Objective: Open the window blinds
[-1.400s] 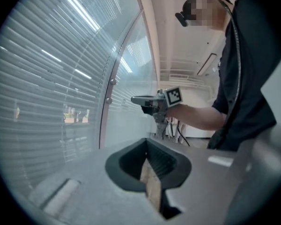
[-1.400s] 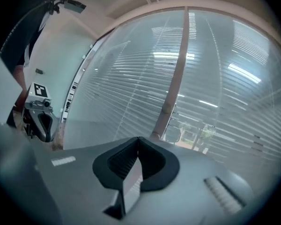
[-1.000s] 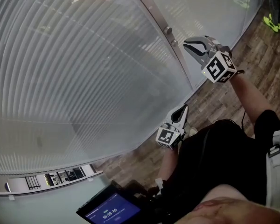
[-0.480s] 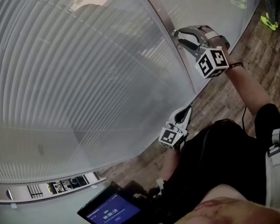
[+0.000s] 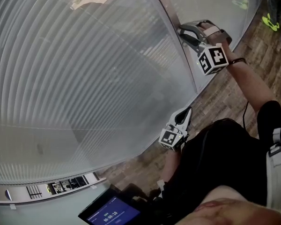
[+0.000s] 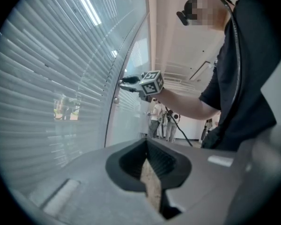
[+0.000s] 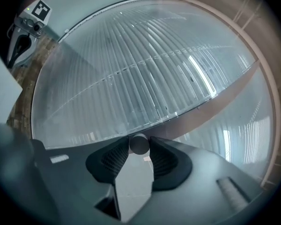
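Grey slatted blinds [image 5: 84,69] sit behind curved glass, edged on the right by a metal frame post [image 5: 171,18]. My right gripper [image 5: 181,31] reaches level to that post. In the right gripper view a small round knob [image 7: 139,143] sits between its fingertips [image 7: 119,156], and the closing jaws touch it on both sides. The left gripper view shows the same gripper [image 6: 122,82] at the post. My left gripper [image 5: 188,109] hangs lower, near the glass's bottom edge, shut with nothing in it [image 6: 147,157]. It also shows far left in the right gripper view [image 7: 11,60].
Wood flooring [image 5: 225,97] runs along the foot of the glass. A dark screen [image 5: 113,213] sits at the bottom, near a sill with a vent [image 5: 61,177]. Several people stand far off down the hall [image 6: 161,118]. A green object [image 5: 273,21] lies top right.
My right gripper moved up and left to the frame post, rolled, and its jaws opened from shut and came around the knob. The left gripper barely shifted.
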`<state>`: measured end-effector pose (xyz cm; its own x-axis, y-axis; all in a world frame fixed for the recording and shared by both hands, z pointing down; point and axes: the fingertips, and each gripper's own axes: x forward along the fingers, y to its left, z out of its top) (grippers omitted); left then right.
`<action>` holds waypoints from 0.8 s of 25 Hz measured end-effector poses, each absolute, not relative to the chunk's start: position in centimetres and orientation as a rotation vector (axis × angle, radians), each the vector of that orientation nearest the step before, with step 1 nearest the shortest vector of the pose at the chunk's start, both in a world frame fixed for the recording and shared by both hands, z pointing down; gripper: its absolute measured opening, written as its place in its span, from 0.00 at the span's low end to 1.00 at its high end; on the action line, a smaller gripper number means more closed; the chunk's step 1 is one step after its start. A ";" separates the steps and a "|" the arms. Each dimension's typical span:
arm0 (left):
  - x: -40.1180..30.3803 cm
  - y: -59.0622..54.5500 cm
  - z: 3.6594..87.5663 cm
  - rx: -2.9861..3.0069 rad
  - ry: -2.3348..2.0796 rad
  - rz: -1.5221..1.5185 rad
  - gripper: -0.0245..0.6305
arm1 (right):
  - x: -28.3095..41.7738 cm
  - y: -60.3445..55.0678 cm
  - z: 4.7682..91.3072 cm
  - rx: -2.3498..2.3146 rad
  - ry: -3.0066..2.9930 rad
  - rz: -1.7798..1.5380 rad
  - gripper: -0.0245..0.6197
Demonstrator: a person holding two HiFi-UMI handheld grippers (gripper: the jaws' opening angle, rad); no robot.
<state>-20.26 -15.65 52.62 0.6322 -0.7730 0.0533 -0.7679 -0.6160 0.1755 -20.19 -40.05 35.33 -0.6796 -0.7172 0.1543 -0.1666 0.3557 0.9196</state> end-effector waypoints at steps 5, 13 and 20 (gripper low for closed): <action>-20.6 -15.6 52.7 2.669 -1.274 -0.050 0.04 | -20.3 -40.2 35.3 0.769 -2.016 -1.353 0.23; -20.3 -15.6 52.3 2.686 -1.260 -0.055 0.04 | -20.1 -40.2 34.7 0.829 -2.223 -1.112 0.23; -20.4 -15.2 52.4 2.682 -1.259 -0.047 0.04 | -19.8 -40.4 34.1 0.937 -2.478 -0.729 0.24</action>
